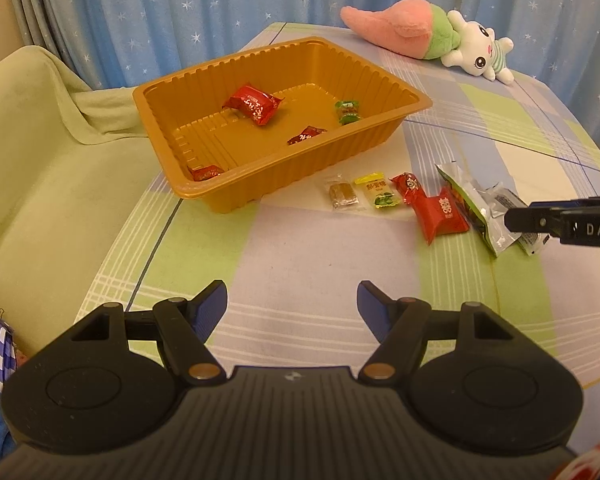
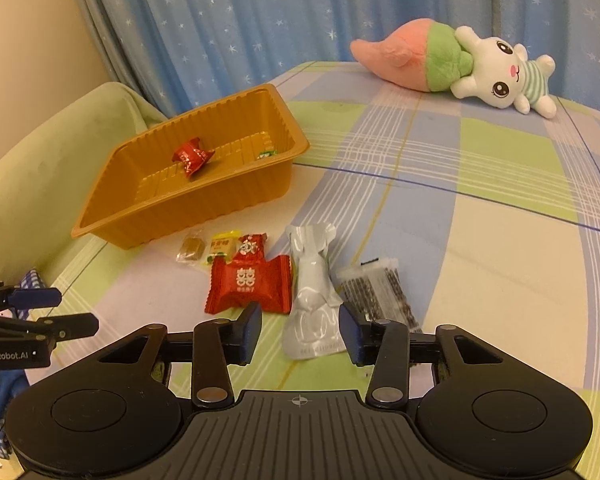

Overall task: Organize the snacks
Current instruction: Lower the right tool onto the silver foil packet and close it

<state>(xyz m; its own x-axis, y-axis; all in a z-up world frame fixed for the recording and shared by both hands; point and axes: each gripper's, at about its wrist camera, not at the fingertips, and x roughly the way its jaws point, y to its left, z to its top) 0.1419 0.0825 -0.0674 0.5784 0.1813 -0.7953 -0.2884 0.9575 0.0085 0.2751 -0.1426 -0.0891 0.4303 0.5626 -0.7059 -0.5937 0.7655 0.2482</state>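
Observation:
An orange plastic tray (image 1: 384, 140) (image 2: 172, 216) holds a large red snack (image 1: 254, 106) (image 2: 192, 155), two small red candies (image 1: 307, 135) and a green candy (image 1: 347, 111). In front of it lie a brown candy (image 1: 343, 194) (image 2: 191, 249), a yellow packet (image 1: 378, 194) (image 2: 220, 251), a red packet (image 1: 432, 208) (image 2: 252, 284), a silver pouch (image 1: 476, 204) (image 2: 312, 300) and a dark packet (image 2: 380, 292). My left gripper (image 1: 292, 308) is open and empty over the cloth. My right gripper (image 2: 300, 332) is open, its jaws on either side of the silver pouch's near end.
A plush rabbit with a pink carrot (image 1: 432, 36) (image 2: 460, 68) lies at the table's far side. A green covered seat (image 1: 40, 168) stands left of the table. Blue curtains (image 1: 220, 8) hang behind. The checked tablecloth (image 1: 300, 248) covers the table.

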